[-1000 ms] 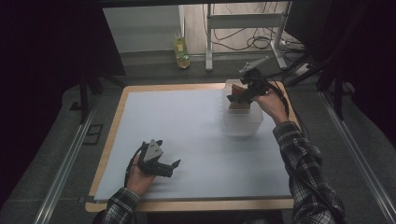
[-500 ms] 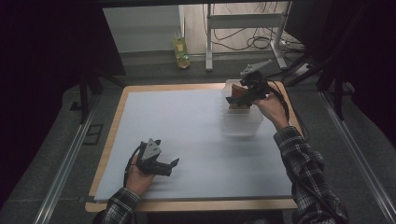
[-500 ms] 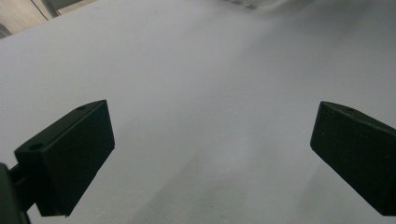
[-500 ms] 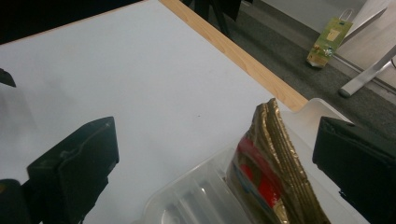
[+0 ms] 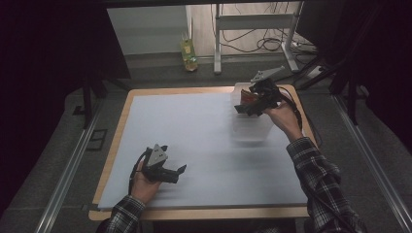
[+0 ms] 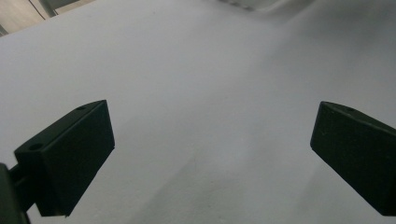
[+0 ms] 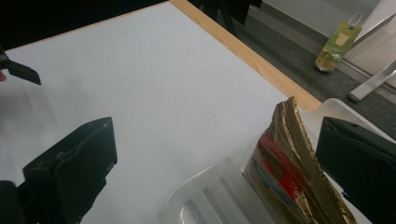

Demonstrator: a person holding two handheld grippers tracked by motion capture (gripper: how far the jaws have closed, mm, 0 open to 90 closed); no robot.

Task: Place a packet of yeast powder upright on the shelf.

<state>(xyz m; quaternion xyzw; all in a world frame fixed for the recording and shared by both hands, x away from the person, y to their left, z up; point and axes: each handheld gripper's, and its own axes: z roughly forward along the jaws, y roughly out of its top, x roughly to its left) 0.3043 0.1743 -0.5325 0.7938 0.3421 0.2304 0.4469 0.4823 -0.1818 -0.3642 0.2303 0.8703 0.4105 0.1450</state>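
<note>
**Two open grippers, one over the clear bin**

A white sheet (image 5: pixel 204 141) covers the wooden table (image 5: pixel 170 91). Toward two o'clock on it sits a clear plastic bin (image 5: pixel 252 128), and a gold-edged packet with a red label (image 7: pixel 292 163) stands upright in it. The right gripper (image 5: pixel 250 104) hovers over the bin, jaws spread wide, gripping nothing, the packet just beside its right jaw. At seven o'clock the left gripper (image 5: pixel 180 171) rests low on the sheet, jaws wide apart and empty. A yellow-green carton (image 5: pixel 188 54) stands on the floor beyond.
</note>
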